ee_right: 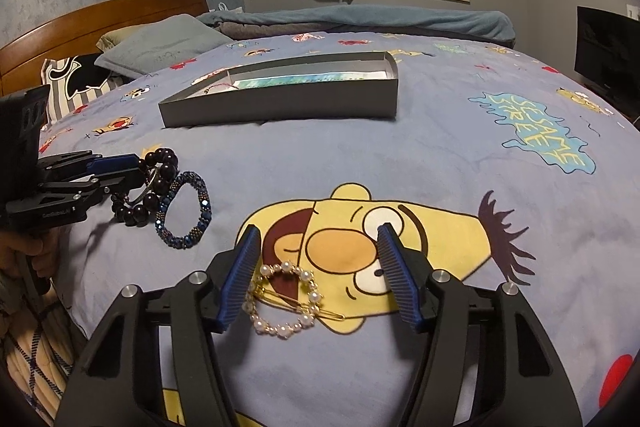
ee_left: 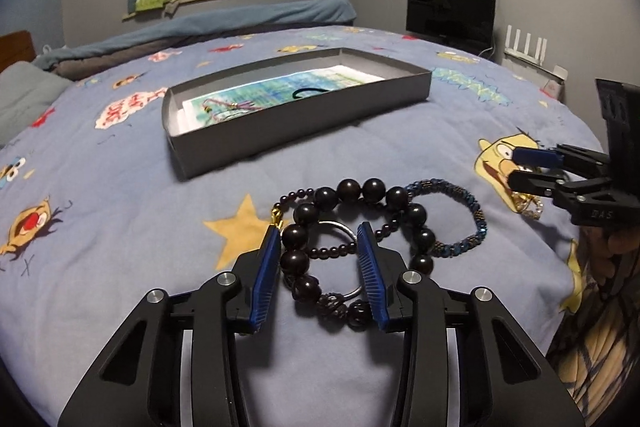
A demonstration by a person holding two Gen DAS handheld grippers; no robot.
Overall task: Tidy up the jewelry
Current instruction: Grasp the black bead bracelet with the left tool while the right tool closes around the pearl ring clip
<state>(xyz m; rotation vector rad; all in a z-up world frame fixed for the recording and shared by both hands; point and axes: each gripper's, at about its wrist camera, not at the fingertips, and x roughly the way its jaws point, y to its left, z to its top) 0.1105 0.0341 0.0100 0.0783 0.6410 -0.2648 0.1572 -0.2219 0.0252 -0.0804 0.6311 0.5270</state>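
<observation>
A bracelet of large dark beads (ee_left: 348,189) lies on the bed, tangled with a strand of small dark beads (ee_left: 332,251) and a silver ring (ee_left: 340,225). My left gripper (ee_left: 318,229) is open astride this pile, its blue pads close to the beads and the ring. A blue beaded bracelet (ee_left: 460,187) lies just right of the pile. In the right wrist view a pearl hair clip (ee_right: 286,301) lies between the fingers of my open right gripper (ee_right: 319,228), beside the left pad. A grey box (ee_left: 304,119) stands farther back.
The box (ee_right: 280,107) holds a patterned paper, a pink cord (ee_left: 224,105) and a black hair tie (ee_left: 316,91). The bedspread (ee_right: 440,155) is blue with cartoon prints. Pillows (ee_right: 160,43) and a folded blanket lie at the back. A dark screen (ee_left: 450,11) stands at the right.
</observation>
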